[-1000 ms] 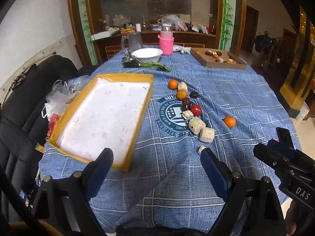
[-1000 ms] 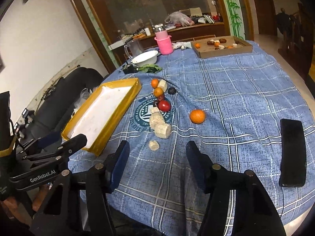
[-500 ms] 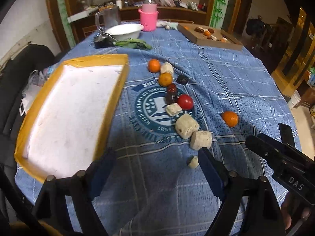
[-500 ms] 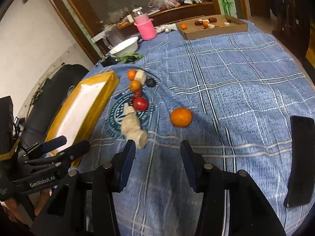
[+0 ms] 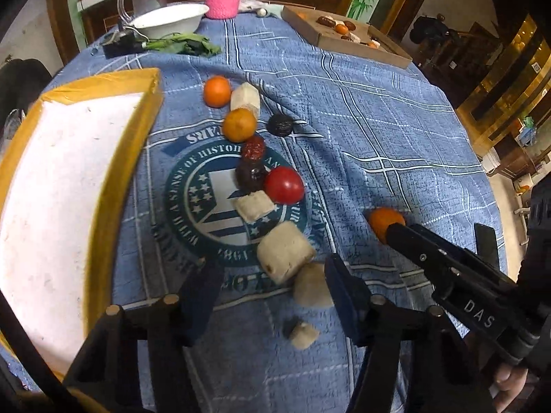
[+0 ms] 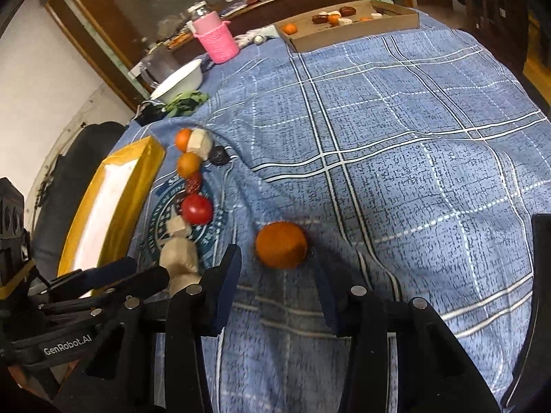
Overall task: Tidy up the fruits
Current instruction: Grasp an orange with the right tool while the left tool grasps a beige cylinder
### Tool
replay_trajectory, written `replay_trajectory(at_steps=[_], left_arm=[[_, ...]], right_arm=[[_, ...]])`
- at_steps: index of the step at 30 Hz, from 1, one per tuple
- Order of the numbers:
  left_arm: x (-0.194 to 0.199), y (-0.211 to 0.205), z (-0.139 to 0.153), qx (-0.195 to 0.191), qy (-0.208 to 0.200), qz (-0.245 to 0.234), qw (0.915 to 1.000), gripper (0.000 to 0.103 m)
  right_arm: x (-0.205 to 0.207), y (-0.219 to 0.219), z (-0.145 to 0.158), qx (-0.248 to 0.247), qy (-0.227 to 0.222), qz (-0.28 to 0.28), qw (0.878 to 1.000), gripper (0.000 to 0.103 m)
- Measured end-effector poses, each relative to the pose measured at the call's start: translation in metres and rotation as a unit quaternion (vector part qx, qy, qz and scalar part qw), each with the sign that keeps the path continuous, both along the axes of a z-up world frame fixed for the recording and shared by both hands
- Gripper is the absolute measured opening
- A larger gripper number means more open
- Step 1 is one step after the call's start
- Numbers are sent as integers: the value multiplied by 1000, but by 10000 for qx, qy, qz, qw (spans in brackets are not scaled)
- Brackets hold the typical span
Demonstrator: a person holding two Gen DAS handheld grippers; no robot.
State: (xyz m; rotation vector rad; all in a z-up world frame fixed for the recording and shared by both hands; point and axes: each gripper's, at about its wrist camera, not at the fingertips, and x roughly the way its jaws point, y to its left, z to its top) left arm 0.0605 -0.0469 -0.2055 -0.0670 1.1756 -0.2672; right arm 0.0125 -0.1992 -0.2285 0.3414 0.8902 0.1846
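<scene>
The right hand-held gripper [image 6: 275,282] is tilted down toward the desk [image 6: 413,158], which is covered by a blue plaid cloth. Its two dark blue fingers [image 6: 225,285] are spread wide and hold nothing. A round orange tangerine [image 6: 281,244] lies on the cloth just ahead of the fingertips, roughly centred on the gap, not touched by either finger; being round, it shows no clear long axis. Ahead and to the left of this gripper, a red round tomato [image 6: 197,209] sits near pale beige chunks [image 6: 179,254].

The left hand-held gripper [image 5: 272,285] also points forward and down over the desk, fingers wide apart and empty. A pale beige cylindrical chunk [image 5: 285,257] lies just ahead between the fingertips, on its side with its long axis running toward the gripper's front right. A second rounded beige chunk [image 5: 311,289] sits against the inner side of the right finger; whether they touch is unclear. A small beige piece [image 5: 303,335] lies lower in the gap, nearer the gripper's body.

Beyond, a loose line of fruit runs away from the left gripper: the tomato, two dark wrinkled dates [image 5: 251,173], and two more tangerines [image 5: 239,124]. To its left is a yellow-rimmed white tray [image 5: 151,103]. Far ahead to the right stands a brown cardboard box [image 5: 344,43].
</scene>
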Motion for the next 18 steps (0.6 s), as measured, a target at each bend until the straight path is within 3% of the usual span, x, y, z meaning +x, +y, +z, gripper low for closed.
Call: replay_trajectory(at_steps=[5,8,13,18], left_arm=[[8,-2,-8,-127,199,-4,9997,53],[8,-2,-9,-316,261,-29,9992,43],[6,-5,-8,-235,102,-59,9997,42],[6,-1,-3,-357,53,-45,9993,40]], right_arm=[[8,2,-7,-72,101,-22,9999,35],[10,1,-7,-60,83,-18,9999,34],[11,5,-6,-208,27,63,9998,33],[6,0,-4,27,-32,43,10000,31]])
